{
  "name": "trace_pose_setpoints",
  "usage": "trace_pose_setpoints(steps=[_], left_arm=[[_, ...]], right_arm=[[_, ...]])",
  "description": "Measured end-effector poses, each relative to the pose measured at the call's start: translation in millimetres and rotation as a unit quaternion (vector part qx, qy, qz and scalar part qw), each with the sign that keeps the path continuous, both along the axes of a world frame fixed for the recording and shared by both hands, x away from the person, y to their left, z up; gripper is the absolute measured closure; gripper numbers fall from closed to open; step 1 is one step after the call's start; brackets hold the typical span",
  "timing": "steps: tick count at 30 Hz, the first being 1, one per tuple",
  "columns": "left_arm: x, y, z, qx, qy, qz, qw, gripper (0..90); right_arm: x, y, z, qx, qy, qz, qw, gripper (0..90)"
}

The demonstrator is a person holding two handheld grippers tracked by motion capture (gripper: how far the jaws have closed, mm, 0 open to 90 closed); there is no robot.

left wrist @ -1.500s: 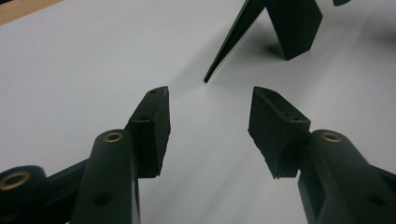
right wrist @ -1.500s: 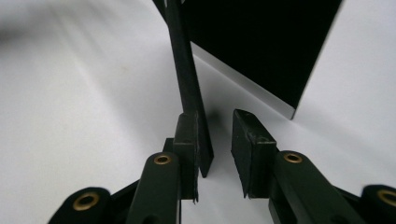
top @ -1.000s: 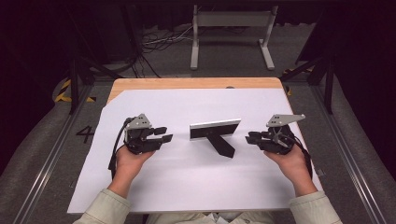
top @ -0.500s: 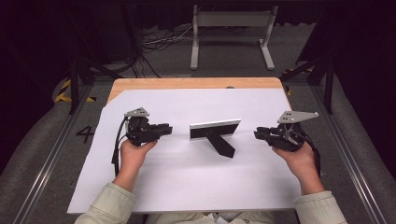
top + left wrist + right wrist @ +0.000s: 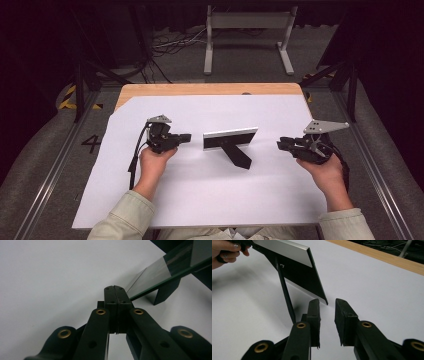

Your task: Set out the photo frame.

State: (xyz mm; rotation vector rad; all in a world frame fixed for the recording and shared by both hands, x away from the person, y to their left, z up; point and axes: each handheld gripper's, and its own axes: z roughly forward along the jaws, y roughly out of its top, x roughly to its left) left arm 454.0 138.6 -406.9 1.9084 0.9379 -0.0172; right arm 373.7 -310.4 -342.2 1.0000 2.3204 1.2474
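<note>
1. A picture frame [image 5: 230,139] stood upright near the middle of the white sheet [image 5: 210,200], its back and its black prop leg [image 5: 240,156] turned toward the near edge.
2. The left gripper [image 5: 186,137] was just left of the frame's left end, tips pointing at it but not touching; its jaws had just been closing and met flat together with nothing between them, as the left gripper view showed [image 5: 115,293].
3. The right gripper [image 5: 281,144] was off the frame's right end, apart from it; its jaws stood narrowly parted and empty [image 5: 327,305].
4. The sheet covered a wooden table [image 5: 210,89], its far edge left bare.
</note>
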Motion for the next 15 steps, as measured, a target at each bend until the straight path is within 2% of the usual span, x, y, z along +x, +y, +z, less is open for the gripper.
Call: trace_pose_setpoints(steps=[2, 5, 8, 11, 14, 15], left_arm=[[3.2, -3.1, -3.5, -0.005, 0.006, 0.007, 0.9999, 90.0], [7.2, -10.3, -11.1, 0.017, 0.01, 0.014, 0.9997, 90.0], [9.6, -17.1, -16.0, 0.027, 0.012, 0.03, 0.9991, 90.0], [10.7, -24.8, -18.5, 0.038, 0.012, 0.033, 0.9986, 88.4], [12.1, -31.7, -20.3, 0.059, 0.013, 0.027, 0.9978, 88.1], [13.4, -35.1, -19.3, 0.073, 0.014, 0.026, 0.9969, 88.3]], right_arm=[[-1.7, -1.2, 0.1, -0.001, 0.0, -0.001, 1.0, 73.6], [-5.2, -3.5, 1.0, 0.0, -0.001, -0.004, 1.0, 73.2], [-9.2, -7.4, 2.6, 0.002, -0.002, -0.01, 0.9999, 73.1], [-12.7, -11.4, 3.2, 0.003, -0.004, -0.014, 0.9999, 73.1], [-16.0, -14.2, 3.2, 0.001, -0.004, -0.019, 0.9998, 73.1], [-16.8, -14.7, 3.3, 0.002, -0.003, -0.019, 0.9998, 73.1]])
